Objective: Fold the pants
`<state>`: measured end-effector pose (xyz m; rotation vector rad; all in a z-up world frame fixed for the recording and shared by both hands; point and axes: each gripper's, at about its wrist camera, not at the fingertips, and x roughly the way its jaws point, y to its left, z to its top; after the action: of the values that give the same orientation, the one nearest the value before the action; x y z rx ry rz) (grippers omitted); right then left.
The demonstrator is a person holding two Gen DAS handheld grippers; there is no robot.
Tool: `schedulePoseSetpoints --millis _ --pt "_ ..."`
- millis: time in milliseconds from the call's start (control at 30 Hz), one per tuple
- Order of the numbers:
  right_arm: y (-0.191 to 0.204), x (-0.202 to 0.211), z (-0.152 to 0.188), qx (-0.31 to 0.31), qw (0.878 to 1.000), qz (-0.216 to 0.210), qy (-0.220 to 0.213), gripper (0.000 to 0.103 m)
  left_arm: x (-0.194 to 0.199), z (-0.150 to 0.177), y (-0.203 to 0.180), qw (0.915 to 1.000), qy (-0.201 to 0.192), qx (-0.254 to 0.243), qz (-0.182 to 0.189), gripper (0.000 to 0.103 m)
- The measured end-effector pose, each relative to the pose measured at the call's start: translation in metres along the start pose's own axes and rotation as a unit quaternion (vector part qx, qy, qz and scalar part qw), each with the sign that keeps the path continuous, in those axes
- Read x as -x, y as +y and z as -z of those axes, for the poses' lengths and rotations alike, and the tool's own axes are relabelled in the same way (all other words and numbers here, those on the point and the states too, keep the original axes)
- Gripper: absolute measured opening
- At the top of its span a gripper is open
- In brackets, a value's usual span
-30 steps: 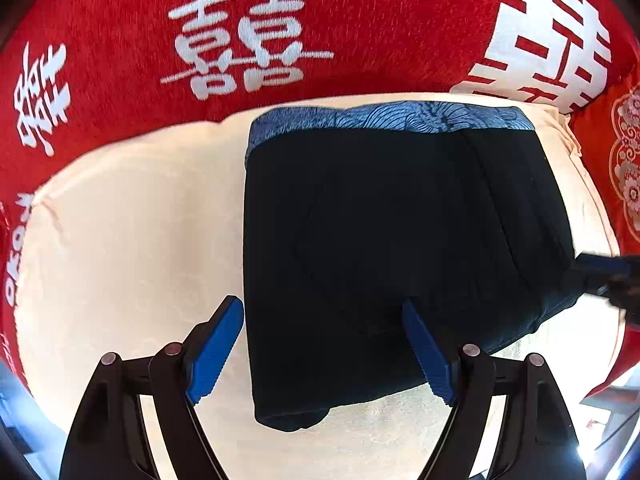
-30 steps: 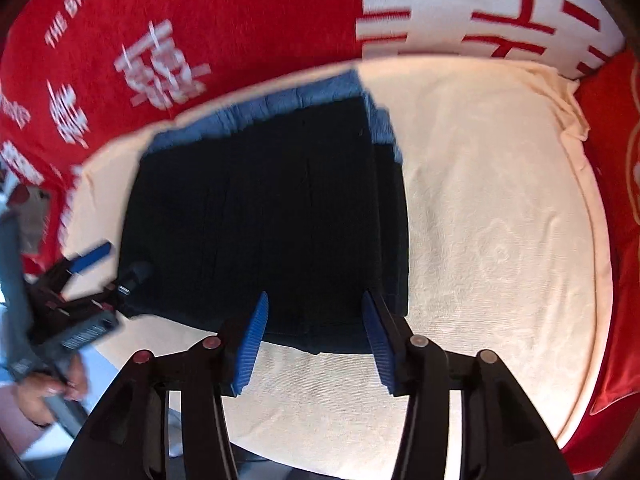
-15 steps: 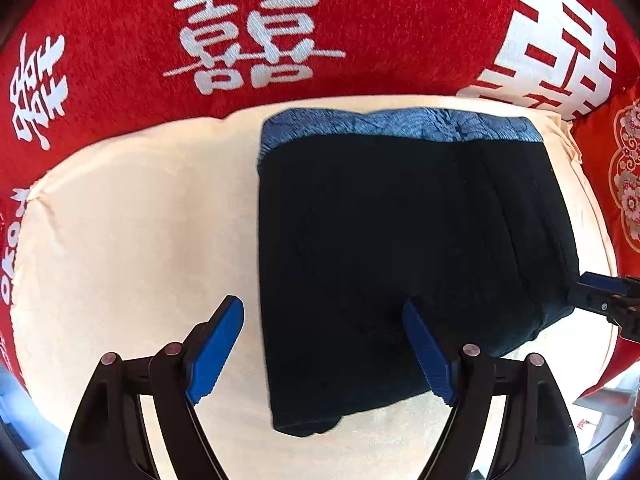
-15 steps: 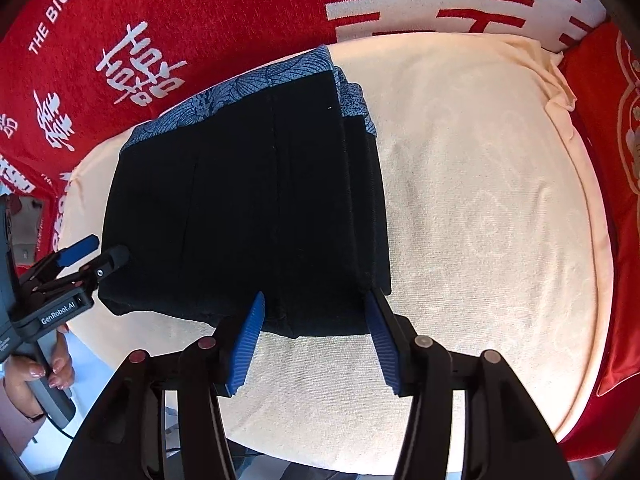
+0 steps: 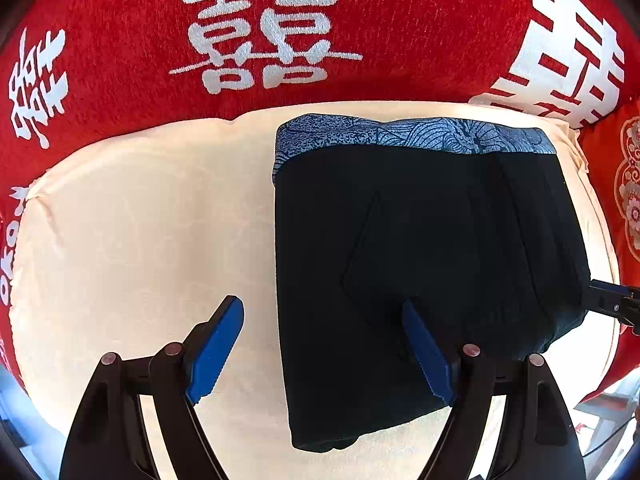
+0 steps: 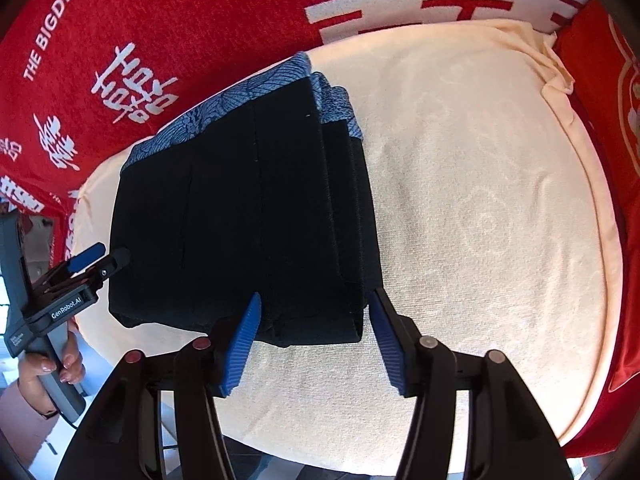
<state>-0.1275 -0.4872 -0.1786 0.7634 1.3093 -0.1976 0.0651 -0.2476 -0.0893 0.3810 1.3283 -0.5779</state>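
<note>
Lying folded, the pants [image 5: 420, 264] point waistband [image 5: 412, 136] away (long axis likewise); both grippers' jaws gape empty.

My left gripper [image 5: 322, 350] has its blue fingers [image 5: 216, 354] spread wide, nothing between them. My right gripper [image 6: 316, 344] is likewise parted, gripping nothing. In the right view, my left hand [image 6: 48, 364] wraps the left gripper's handle, pointing it inward.
</note>
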Motion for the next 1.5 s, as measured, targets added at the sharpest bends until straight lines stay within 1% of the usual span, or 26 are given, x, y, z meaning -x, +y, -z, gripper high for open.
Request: schedulePoseSetpoints --millis 200,367,567,767,900,1100,1133,1200,1367,1433,1500 --pt "-0.005 -0.002 0.000 -0.011 1.000 -0.011 0.001 0.065 -0.002 -0.002 0.004 0.9999 0.004 0.010 0.011 0.082" --pt "-0.012 -0.005 0.001 -0.032 0.999 -0.029 0.004 0.068 -0.006 -0.003 0.005 0.9995 0.013 0.020 0.018 0.082" --pt "-0.014 -0.008 -0.004 -0.031 0.999 -0.038 0.007 0.071 -0.011 -0.005 0.006 0.9993 0.017 0.023 0.024 0.082" --pt "-0.027 -0.009 -0.018 -0.052 0.997 -0.065 0.001 0.071 -0.008 -0.014 0.015 0.9991 0.002 0.029 0.031 0.082" --pt "-0.042 -0.014 -0.030 -0.086 0.993 -0.081 0.008 0.071 -0.014 -0.020 0.028 0.9974 0.010 0.051 0.049 0.082" --pt "-0.052 -0.022 -0.040 -0.106 0.988 -0.109 0.013 0.072 -0.028 -0.018 0.035 0.9943 0.027 0.065 0.080 0.082" --pt "-0.052 -0.023 -0.041 -0.107 0.988 -0.113 0.015 0.072 -0.030 -0.018 0.037 0.9932 0.030 0.071 0.087 0.082" --pt "-0.053 -0.028 -0.042 -0.108 0.987 -0.120 0.024 0.076 -0.030 -0.019 0.040 0.9919 0.032 0.076 0.096 0.082" --pt "-0.054 -0.036 -0.044 -0.102 0.985 -0.130 0.038 0.079 -0.028 -0.022 0.046 0.9906 0.025 0.077 0.111 0.082" --pt "-0.056 -0.038 -0.047 -0.100 0.984 -0.143 0.040 0.079 -0.033 -0.024 0.046 0.9889 0.034 0.073 0.124 0.082" --pt "-0.058 -0.044 -0.051 -0.098 0.979 -0.170 0.046 0.079 -0.037 -0.026 0.045 0.9874 0.037 0.069 0.137 0.082"
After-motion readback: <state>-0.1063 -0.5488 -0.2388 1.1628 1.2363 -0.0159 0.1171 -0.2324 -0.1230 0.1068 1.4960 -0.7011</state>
